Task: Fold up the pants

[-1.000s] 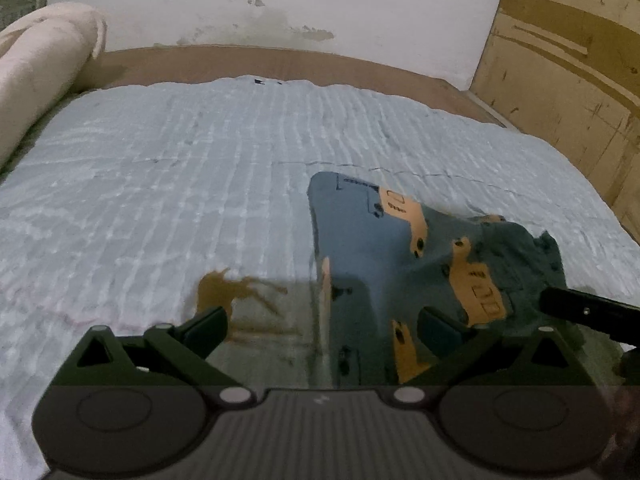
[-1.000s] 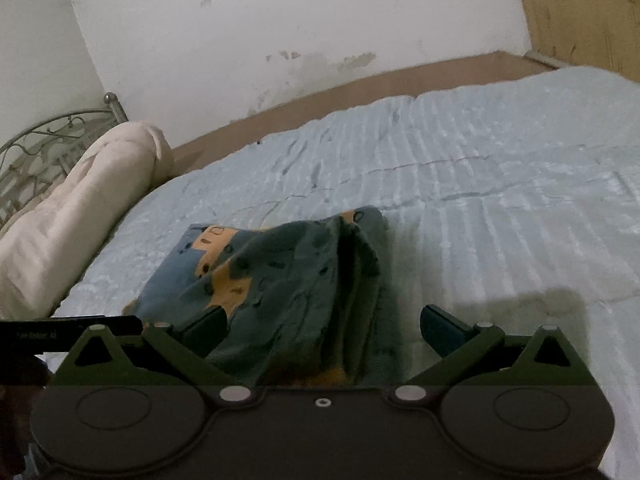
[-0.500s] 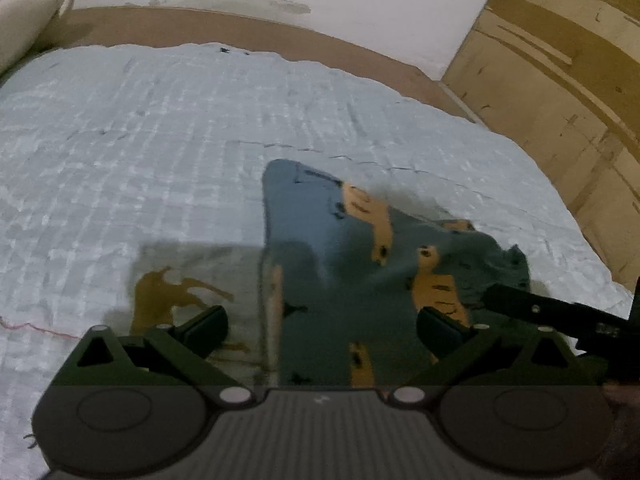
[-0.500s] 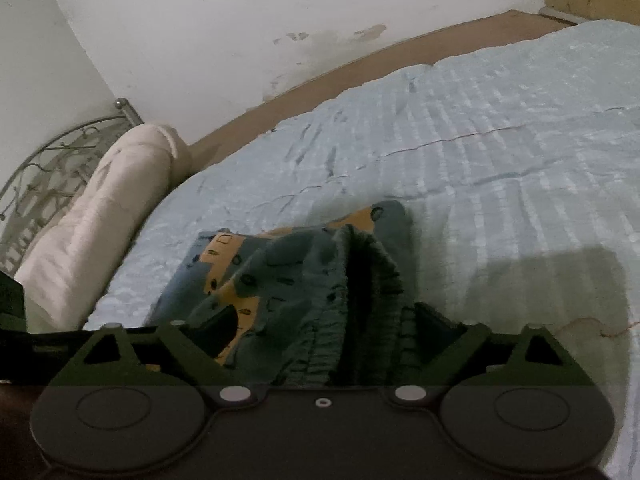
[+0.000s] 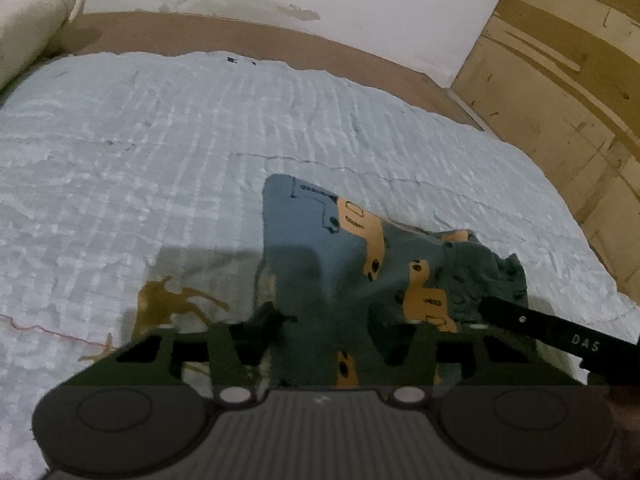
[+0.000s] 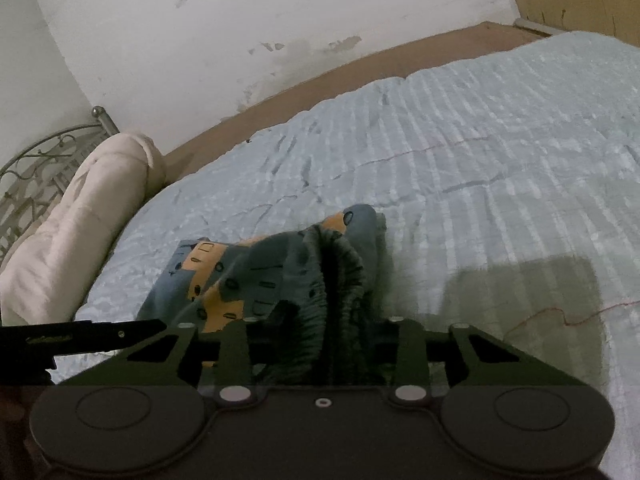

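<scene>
Both grippers had just been closing on the near edge of the pants (image 5: 352, 264), lying on the quilt (image 5: 160, 168), the left gripper (image 5: 328, 320) pinching blue-grey cloth printed with orange vehicles, the right gripper (image 6: 328, 312) clamping the ribbed waistband (image 6: 340, 264), apparently to lift that edge together for a fold.

Pants (image 5: 320, 264): near edge hidden behind left tool (image 5: 324, 336) body. Waistband (image 6: 340, 280) bottom hidden btw. right tool (image 6: 324, 328) fingers; pad contact not visible. Pillow (image 6: 72, 236) cut by frame edge. Print detail blurred.
</scene>
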The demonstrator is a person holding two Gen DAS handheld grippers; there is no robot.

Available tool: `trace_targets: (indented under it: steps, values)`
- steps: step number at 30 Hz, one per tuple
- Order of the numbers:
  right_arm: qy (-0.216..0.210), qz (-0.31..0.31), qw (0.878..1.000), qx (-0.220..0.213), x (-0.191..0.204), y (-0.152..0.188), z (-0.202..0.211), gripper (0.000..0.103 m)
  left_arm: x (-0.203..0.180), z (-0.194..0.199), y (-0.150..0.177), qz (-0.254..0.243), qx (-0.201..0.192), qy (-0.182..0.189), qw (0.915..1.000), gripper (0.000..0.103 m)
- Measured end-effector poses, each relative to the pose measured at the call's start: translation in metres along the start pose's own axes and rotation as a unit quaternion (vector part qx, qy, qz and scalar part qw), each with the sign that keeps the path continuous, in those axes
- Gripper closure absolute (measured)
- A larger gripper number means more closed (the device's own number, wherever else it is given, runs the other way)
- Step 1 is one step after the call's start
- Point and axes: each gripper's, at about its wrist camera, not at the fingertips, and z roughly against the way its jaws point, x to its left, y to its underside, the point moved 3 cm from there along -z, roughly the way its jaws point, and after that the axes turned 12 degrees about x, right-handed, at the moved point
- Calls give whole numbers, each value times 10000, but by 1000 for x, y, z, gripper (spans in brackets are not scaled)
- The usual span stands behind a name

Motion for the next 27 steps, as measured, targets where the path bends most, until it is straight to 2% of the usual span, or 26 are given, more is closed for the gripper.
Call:
trace_targets:
  steps: [3,5,12,20,22,27]
  values:
    - [-44,35,9999,-89,2,0,6,79,5,3,0,81,-52,-29,9999,84]
    - [-38,128,9998,-141,7,-1,9,81,6,6,0,109,-92,66,9999,87]
    - [-117,310,9985,-445,22,-15,19,84,-1,27,-17,-16,-481,185,9987,89]
    - [-110,408,9964,-729,39,-49,-1,84,6,26,-49,-32,-963,-60,9953,89]
    - [-15,455,9965,-708,42,-56,-13,83,9,18,-54,-26,-969,-142,9952,89]
    - [145,488,9976,-479,39,-59,-34,83,16,-1,-54,113,-686,-190,9974,89]
